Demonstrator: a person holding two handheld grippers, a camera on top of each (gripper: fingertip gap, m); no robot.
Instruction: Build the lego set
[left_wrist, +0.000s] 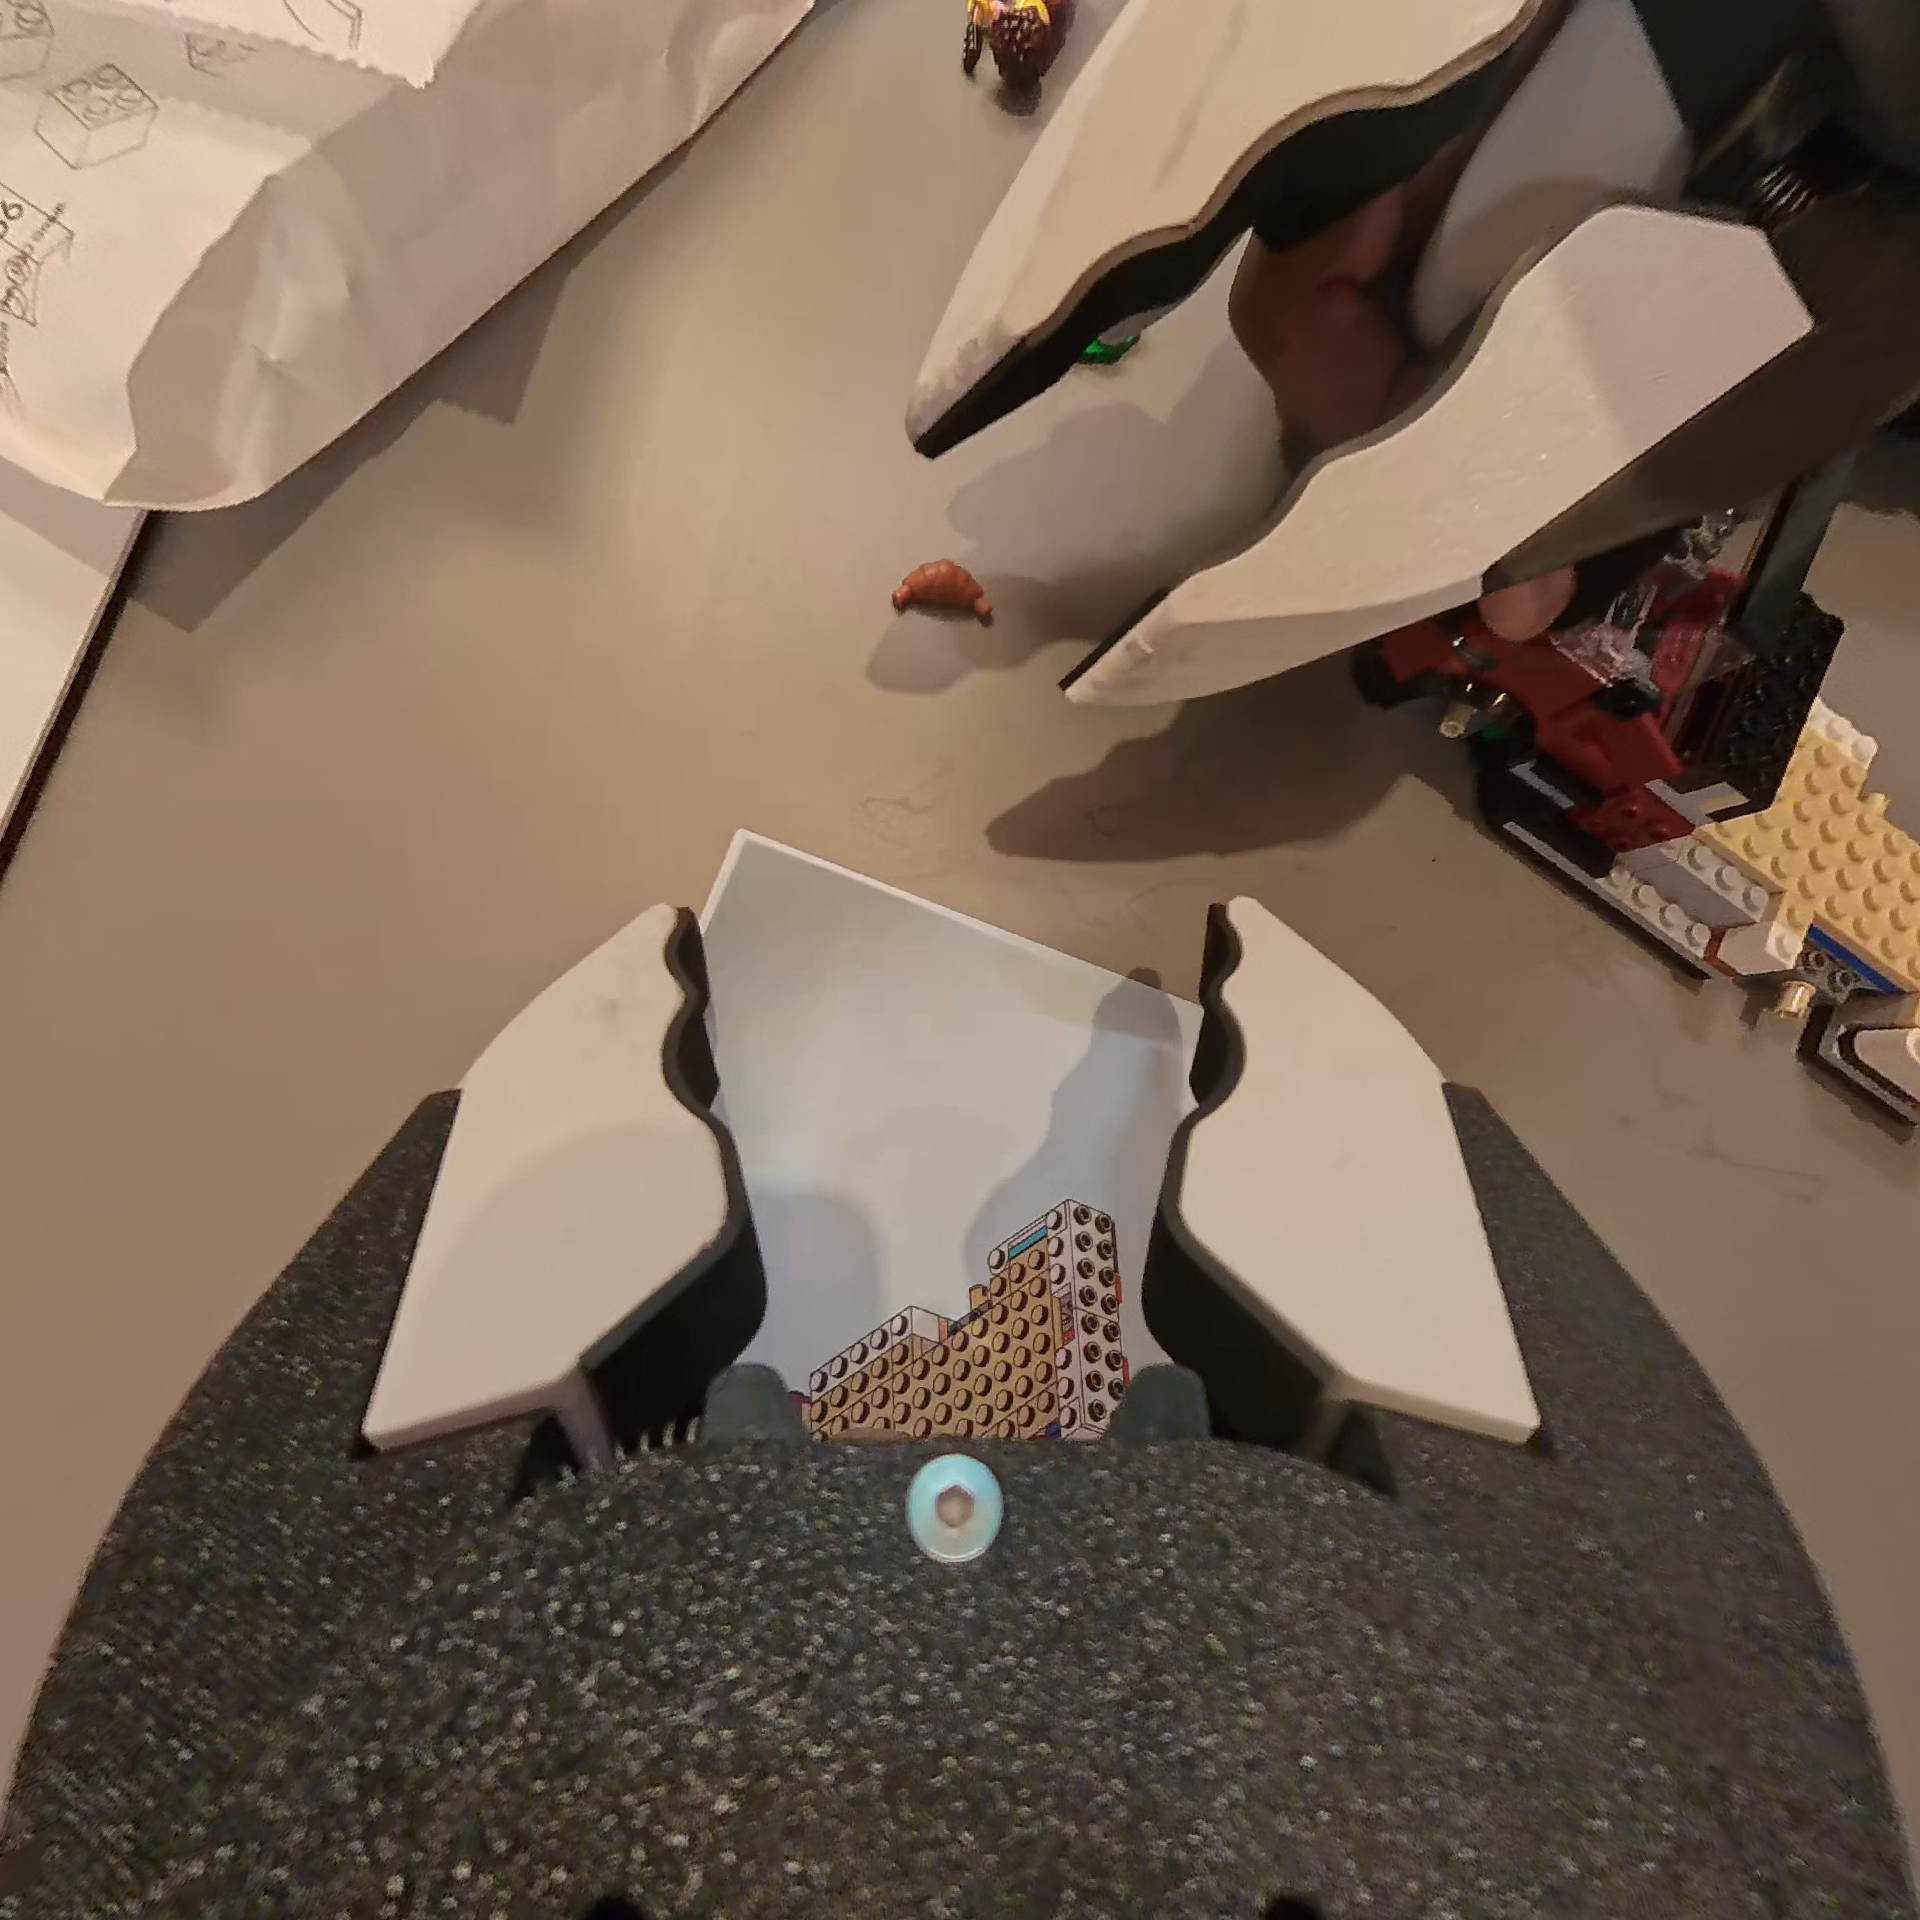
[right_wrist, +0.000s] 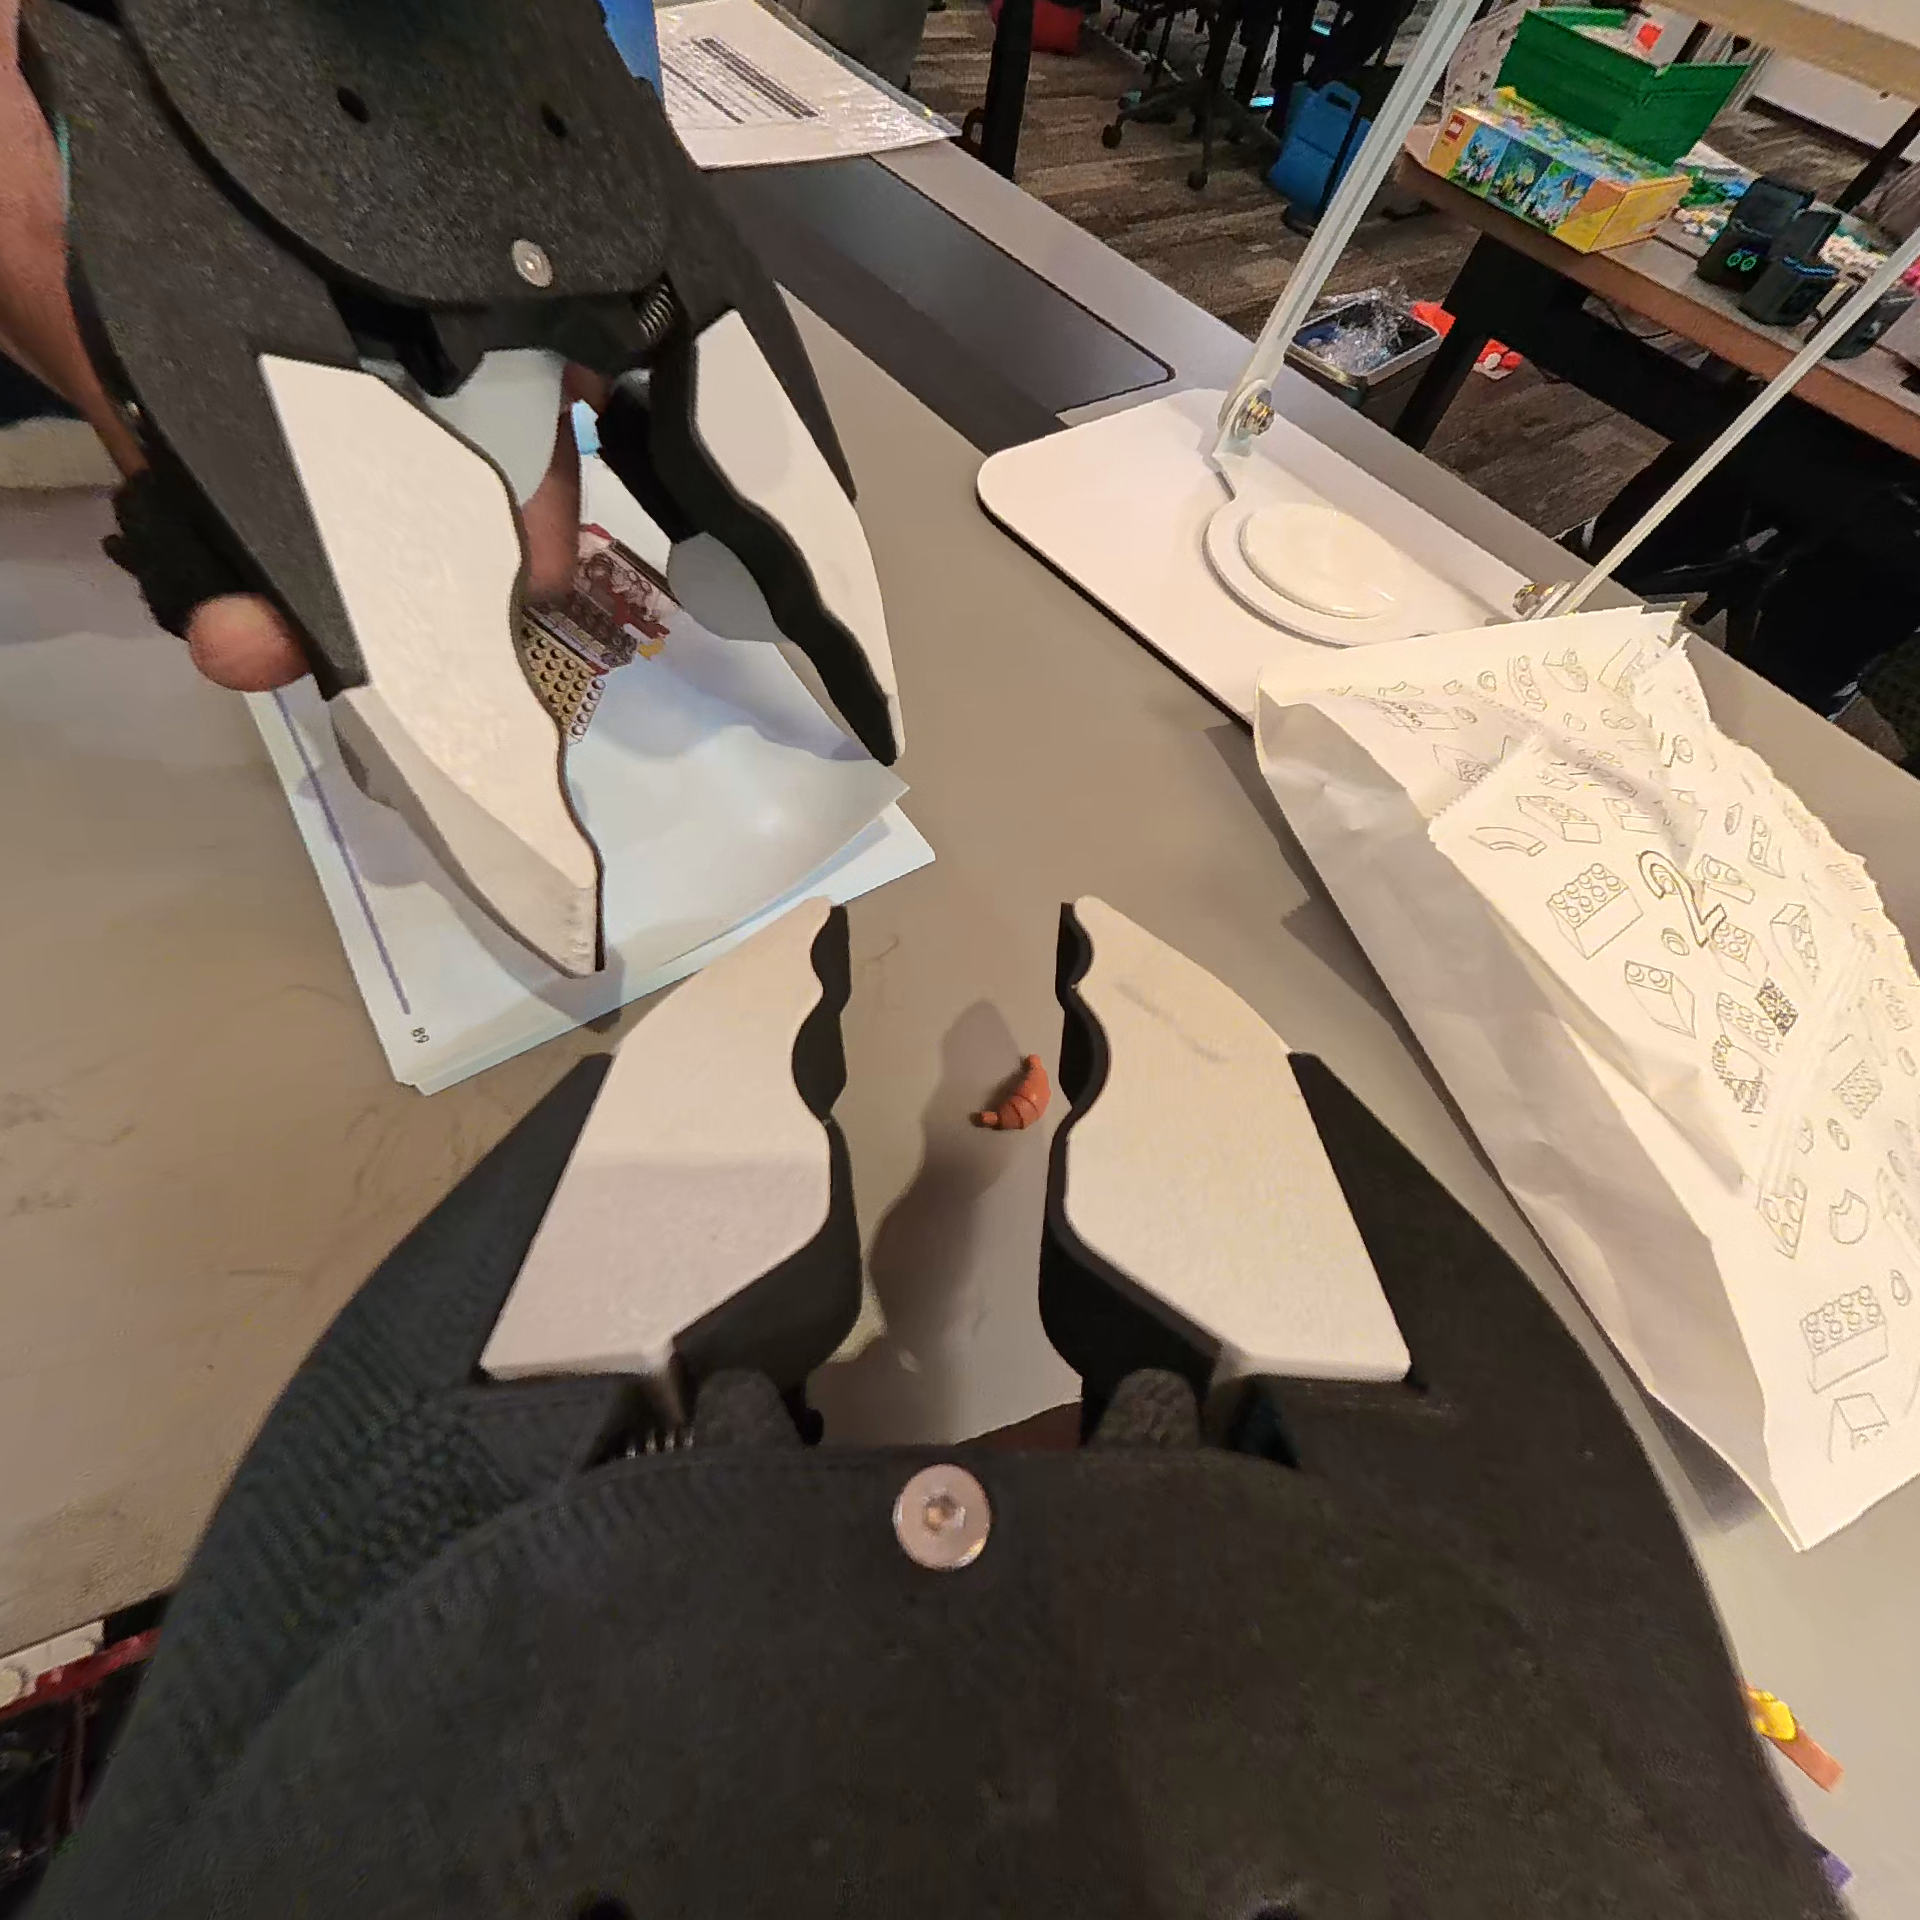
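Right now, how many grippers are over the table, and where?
2. Left gripper hovers above the instruction booklet, fingers open. Right gripper hovers above the toy croissant, fingers open. None seem hidden.

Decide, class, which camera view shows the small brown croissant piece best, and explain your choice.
The right wrist view: the croissant piece lies on the table, close up between the open fingers of the right gripper, untouched. The left wrist view shows the same croissant piece farther off and smaller, near that gripper's fingertips.
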